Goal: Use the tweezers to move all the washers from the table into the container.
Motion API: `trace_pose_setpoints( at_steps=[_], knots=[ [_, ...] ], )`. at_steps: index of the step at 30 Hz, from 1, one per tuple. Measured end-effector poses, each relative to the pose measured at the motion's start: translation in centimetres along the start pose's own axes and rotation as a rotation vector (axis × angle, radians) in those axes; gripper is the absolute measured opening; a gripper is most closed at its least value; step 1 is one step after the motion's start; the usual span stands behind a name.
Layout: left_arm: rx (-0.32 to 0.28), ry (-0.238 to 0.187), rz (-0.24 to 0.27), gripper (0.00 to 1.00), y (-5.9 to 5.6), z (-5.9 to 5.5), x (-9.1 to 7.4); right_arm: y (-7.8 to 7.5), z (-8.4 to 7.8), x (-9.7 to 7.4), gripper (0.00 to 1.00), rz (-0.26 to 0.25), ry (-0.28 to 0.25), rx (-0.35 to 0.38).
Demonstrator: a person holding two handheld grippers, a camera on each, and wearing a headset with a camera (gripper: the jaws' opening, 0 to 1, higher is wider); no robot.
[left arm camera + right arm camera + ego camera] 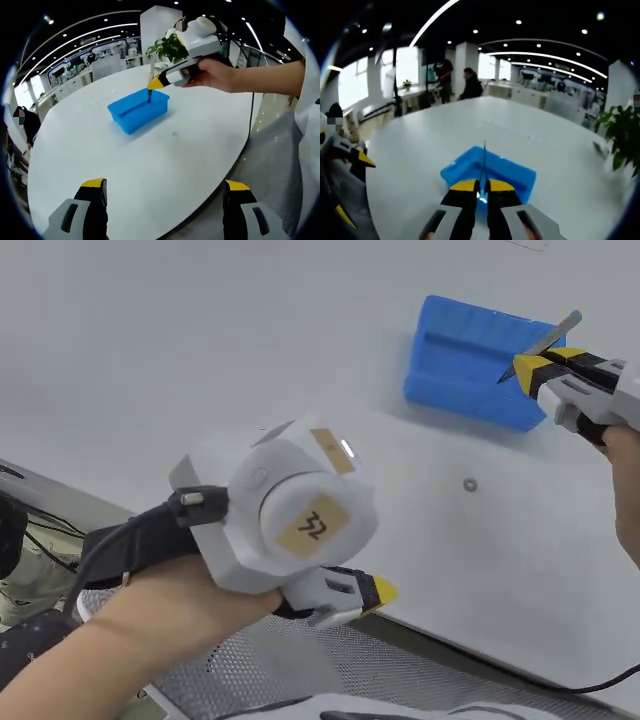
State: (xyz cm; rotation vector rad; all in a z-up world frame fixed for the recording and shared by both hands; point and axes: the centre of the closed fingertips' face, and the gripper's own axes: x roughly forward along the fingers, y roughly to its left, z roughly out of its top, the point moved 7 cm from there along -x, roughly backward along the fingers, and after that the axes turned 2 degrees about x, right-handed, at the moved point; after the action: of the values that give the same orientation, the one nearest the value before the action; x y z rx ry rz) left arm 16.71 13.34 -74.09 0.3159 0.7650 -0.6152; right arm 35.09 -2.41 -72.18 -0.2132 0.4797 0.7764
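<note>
A blue rectangular container [465,360] stands on the white table [200,360] at the far right. My right gripper [545,365] is shut on thin metal tweezers [548,341], whose tips hang over the container. In the right gripper view the tweezers [484,162] point forward over the blue container [492,172]; whether they hold a washer is too small to tell. One small washer [470,484] lies on the table in front of the container. My left gripper [375,595] hovers at the near table edge, and its own view shows that gripper [165,200] open with nothing between the jaws.
The round table's near edge [480,645] runs under my left gripper, with a grey mesh surface [300,660] below it. A potted plant [167,47] stands beyond the container. People [470,82] stand far off at other tables.
</note>
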Motion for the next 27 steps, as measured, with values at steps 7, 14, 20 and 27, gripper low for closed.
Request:
trace_pose_setpoints(
  at_steps=[7, 14, 20, 27],
  knots=[
    [-0.003, -0.012, 0.002, 0.99, 0.0, 0.2, 0.0, 1.6, -2.0, -2.8, 0.03, 0.0, 0.027, 0.038],
    [-0.002, -0.012, -0.002, 0.99, -0.3, 0.2, 0.0, 2.9, -4.9, -3.7, 0.03, 0.018, 0.085, 0.085],
    [-0.002, -0.01, 0.002, 0.99, -0.2, 0.1, 0.0, 3.7, -6.3, -3.4, 0.03, 0.037, 0.121, 0.105],
    [-0.005, -0.008, 0.005, 0.99, -0.2, 0.1, 0.1, 4.2, -7.2, -2.9, 0.03, 0.042, 0.141, 0.091]
  ],
)
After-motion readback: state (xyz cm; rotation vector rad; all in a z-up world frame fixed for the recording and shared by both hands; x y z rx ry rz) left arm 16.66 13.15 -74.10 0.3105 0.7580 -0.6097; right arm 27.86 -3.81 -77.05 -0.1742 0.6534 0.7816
